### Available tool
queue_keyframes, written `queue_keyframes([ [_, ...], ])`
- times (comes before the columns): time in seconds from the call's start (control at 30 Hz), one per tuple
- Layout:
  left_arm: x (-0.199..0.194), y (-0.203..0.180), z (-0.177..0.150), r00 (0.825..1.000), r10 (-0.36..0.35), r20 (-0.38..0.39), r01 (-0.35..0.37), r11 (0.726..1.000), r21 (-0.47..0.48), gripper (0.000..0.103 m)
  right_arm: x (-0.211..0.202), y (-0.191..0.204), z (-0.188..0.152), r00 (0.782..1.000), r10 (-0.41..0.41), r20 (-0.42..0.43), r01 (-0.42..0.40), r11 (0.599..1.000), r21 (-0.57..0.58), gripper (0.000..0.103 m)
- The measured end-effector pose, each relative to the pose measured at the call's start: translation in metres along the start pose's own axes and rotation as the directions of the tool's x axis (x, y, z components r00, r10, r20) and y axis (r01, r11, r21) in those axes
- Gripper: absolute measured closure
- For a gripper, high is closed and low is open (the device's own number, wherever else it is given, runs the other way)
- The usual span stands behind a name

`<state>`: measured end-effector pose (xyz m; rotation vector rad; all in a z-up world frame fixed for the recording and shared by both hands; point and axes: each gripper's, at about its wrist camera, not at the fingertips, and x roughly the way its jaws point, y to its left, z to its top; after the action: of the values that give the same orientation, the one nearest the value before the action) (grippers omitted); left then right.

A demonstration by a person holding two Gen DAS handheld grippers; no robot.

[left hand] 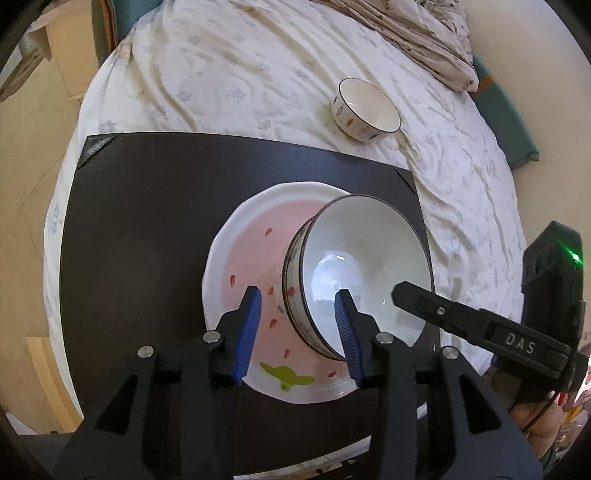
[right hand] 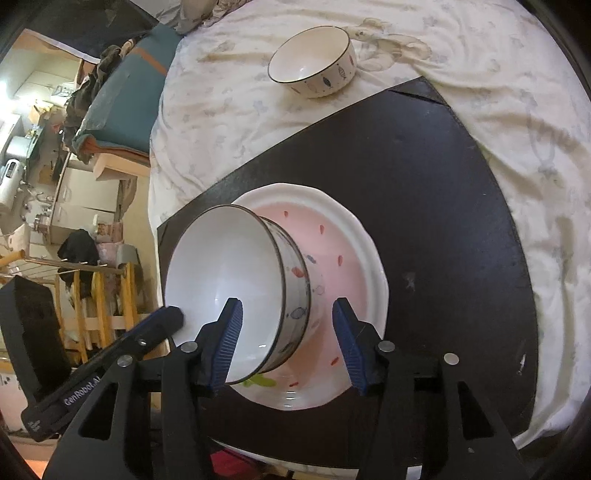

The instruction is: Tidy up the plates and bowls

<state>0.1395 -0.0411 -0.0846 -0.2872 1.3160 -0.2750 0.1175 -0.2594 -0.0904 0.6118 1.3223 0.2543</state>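
Note:
A white bowl (left hand: 362, 258) (right hand: 221, 266) with a dark rim and small painted fish stands on a pink plate (left hand: 251, 251) (right hand: 343, 251) with a white rim. My left gripper (left hand: 298, 295) straddles the bowl's near wall: one blue pad is inside the bowl, the other outside over the plate, and neither presses on it. My right gripper (right hand: 287, 302) straddles the opposite wall the same way, with its pads apart from the wall. Both are open. A second, smaller bowl (left hand: 369, 107) (right hand: 314, 59) sits on the bedsheet beyond.
The plate lies on a black mat (left hand: 147, 221) (right hand: 443, 221) spread over a rumpled white bedsheet (left hand: 240, 74) (right hand: 498, 74). A folded blanket (left hand: 424, 33) lies at the far end. The bed's edge drops to the floor, with cluttered furniture (right hand: 74, 206) beside it.

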Motion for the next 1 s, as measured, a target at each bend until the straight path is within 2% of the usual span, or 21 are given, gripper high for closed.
queue_keyframes([
  [0.1,0.006,0.001,-0.001,0.999,-0.024,-0.029,0.024,1.000,-0.013,0.066,0.008,-0.007,0.001,1.000,0.021,-0.019,-0.021,0.999,0.030,0.049],
  [0.17,0.008,0.002,-0.001,0.998,-0.041,-0.038,0.040,0.999,-0.024,0.066,0.013,-0.009,0.002,0.997,0.063,-0.040,-0.061,0.997,0.050,0.051],
  [0.27,0.008,0.001,0.000,0.998,-0.053,-0.032,0.053,0.998,-0.023,0.066,0.014,0.000,0.001,0.998,0.045,-0.037,-0.044,0.999,0.012,0.051],
  [0.4,0.008,-0.003,0.002,1.000,-0.024,-0.012,0.023,1.000,-0.004,0.066,0.016,0.000,0.002,0.997,0.064,-0.039,-0.063,0.998,0.026,0.051],
  [0.6,0.008,0.000,0.004,0.999,-0.036,-0.017,0.036,0.999,-0.014,0.066,0.018,0.003,0.006,0.997,0.063,-0.037,-0.062,0.998,0.021,0.051],
  [0.73,0.005,-0.001,0.003,1.000,0.002,-0.012,-0.002,1.000,0.011,0.065,0.018,0.003,0.006,0.997,0.064,-0.044,-0.064,0.998,0.013,0.049],
  [0.77,0.003,-0.002,0.001,1.000,0.011,-0.005,-0.010,1.000,0.021,0.058,0.017,0.004,0.006,0.997,0.059,-0.042,-0.058,0.998,0.006,0.049],
  [0.8,0.001,-0.003,0.000,1.000,0.022,0.005,-0.022,0.999,0.035,0.048,0.015,0.005,0.006,0.998,0.044,-0.035,-0.044,0.999,-0.004,0.049],
  [0.87,-0.005,-0.004,-0.002,0.997,0.066,0.045,-0.069,0.996,0.059,0.038,0.006,0.004,0.005,1.000,0.028,0.002,-0.028,0.999,-0.019,0.049],
  [1.0,-0.018,-0.008,-0.003,0.984,0.135,0.118,-0.143,0.988,0.059,0.035,-0.013,-0.002,0.007,0.997,0.042,0.066,-0.042,0.999,0.001,0.031],
])
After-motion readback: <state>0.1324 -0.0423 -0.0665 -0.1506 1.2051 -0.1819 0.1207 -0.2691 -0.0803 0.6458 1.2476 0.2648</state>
